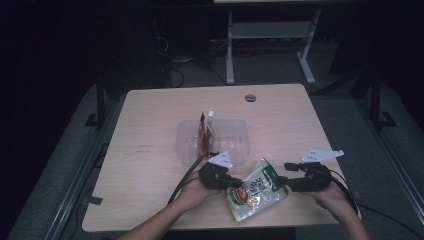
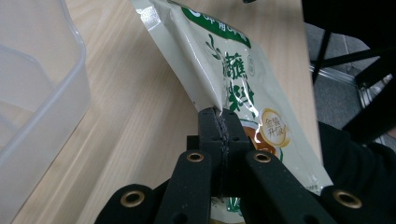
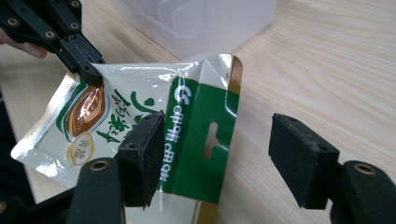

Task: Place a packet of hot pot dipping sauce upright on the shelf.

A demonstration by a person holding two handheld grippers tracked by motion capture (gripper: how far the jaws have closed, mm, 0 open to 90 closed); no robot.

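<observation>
A green-and-cream sauce pouch (image 1: pixel 255 189) lies near the tabletop's (image 1: pixel 150 120) front edge, long axis running between the grippers. The left gripper (image 2: pixel 219 122) pinches its side edge, fingers closed; the right gripper (image 3: pixel 217 161) straddles the green header, fingers wide apart. A clear tub (image 1: pixel 187 142) sits behind.

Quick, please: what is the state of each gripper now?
Left gripper: closed, pinching the edge of the sauce packet.
Right gripper: open, jaws on either side of the packet's green top, not clamping.

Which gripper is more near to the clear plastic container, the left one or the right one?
Left. The left gripper, shut on the sauce pouch, sits just in front of the clear plastic container. The right gripper, open at the pouch's green end, is farther out toward the table's right side.
</observation>
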